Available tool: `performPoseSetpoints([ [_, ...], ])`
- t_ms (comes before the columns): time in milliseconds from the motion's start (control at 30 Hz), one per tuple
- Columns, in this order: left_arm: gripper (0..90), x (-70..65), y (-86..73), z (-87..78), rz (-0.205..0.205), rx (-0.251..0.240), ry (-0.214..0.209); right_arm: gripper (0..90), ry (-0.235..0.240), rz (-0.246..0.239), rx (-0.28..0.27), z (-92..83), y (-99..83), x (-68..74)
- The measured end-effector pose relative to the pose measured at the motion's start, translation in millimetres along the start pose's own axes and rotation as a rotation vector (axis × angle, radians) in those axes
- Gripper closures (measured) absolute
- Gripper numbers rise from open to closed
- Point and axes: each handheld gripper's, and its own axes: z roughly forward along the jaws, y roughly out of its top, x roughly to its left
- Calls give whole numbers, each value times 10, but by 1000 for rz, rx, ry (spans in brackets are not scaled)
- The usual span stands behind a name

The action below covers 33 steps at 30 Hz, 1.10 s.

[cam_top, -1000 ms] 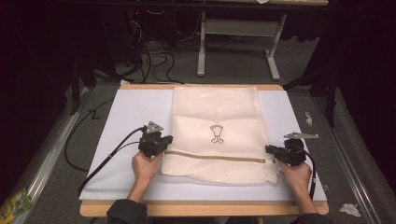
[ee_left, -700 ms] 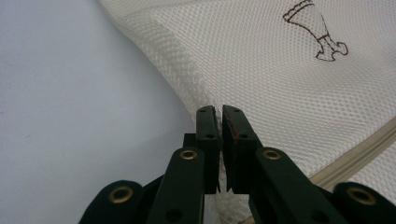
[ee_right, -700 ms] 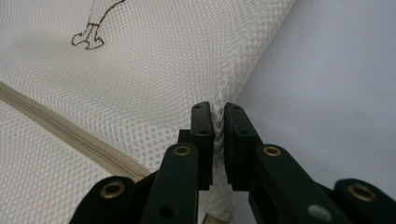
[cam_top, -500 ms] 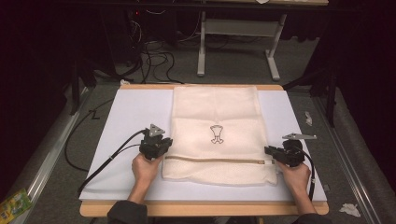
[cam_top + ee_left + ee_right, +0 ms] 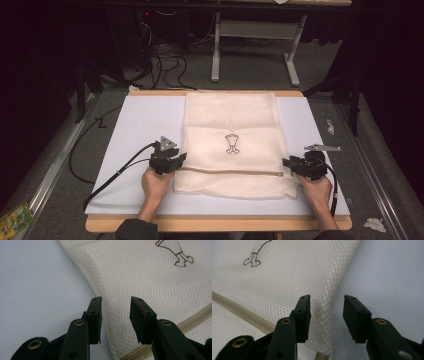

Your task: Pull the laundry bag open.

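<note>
A cream mesh laundry bag with a small brown emblem and a tan zipper lies flat on the white board. My left gripper is at the bag's left edge, open, its jaws straddling the mesh edge just above the zipper end. My right gripper is at the bag's right edge, open, with the mesh border between its jaws. The zipper runs off to the left in the right gripper view.
The board rests on a wooden table whose front edge is near the person's forearms. A black cable trails left from the left gripper. Table legs and cables stand on the floor beyond. White scraps lie at the right.
The left gripper has shifted slightly toward the bag's left edge; the bag's lower left corner looks flatter. The right gripper has hardly moved.
</note>
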Motion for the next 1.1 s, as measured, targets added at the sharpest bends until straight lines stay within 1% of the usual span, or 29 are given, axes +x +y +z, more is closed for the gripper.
performPoseSetpoints([
  [67, 598, -18, -6, -20, 0, -6, 2, 544, -2, 5, 6, -5, -7, -9],
  [100, 593, -36, -14, -37, 5, -15, 10, 533, -4, 6, 6, -8, -9, -11],
  [233, 569, -112, -54, -81, 8, -26, 0, 510, -14, 3, -9, -58, -18, 14],
  [267, 563, -112, -54, -81, 8, -26, 0, 510, -14, 3, -9, -58, -18, 14],
  [333, 546, -164, -84, -95, 13, -28, 0, 478, -18, 1, -12, -88, -34, 35],
  [400, 523, -220, -122, -100, 15, -35, -14, 488, -27, -7, -10, -104, -65, 52],
  [500, 510, -290, -174, -104, 21, -33, -21, 515, -18, -2, -20, -129, -105, 74],
  [533, 508, -311, -190, -102, 22, -33, -30, 520, -13, 1, -24, -135, -118, 82],
  [567, 508, -311, -190, -102, 22, -33, -30, 520, -13, 1, -24, -135, -118, 82],
  [600, 507, -347, -215, -93, 23, -35, -45, 544, -4, -3, -18, -132, -142, 94],
  [633, 506, -368, -228, -84, 16, -36, -60, 545, -4, -10, -14, -125, -152, 96],
  [700, 503, -386, -235, -72, 13, -43, -73, 557, -10, -16, -4, -118, -182, 118],
  [733, 503, -392, -236, -69, 13, -47, -76, 559, -5, -21, -8, -121, -204, 128],
  [833, 503, -413, -249, -62, 7, -53, -84, 558, -16, -28, -23, -129, -248, 153],
  [900, 501, -438, -262, -66, 4, -53, -96, 552, -20, -32, -19, -128, -260, 155],
  [1000, 499, -476, -277, -62, -4, -55, -112, 535, -15, -23, -11, -125, -255, 153],
  [1100, 494, -502, -275, -34, -26, -59, -135, 509, -9, -5, 4, -108, -233, 132],
])
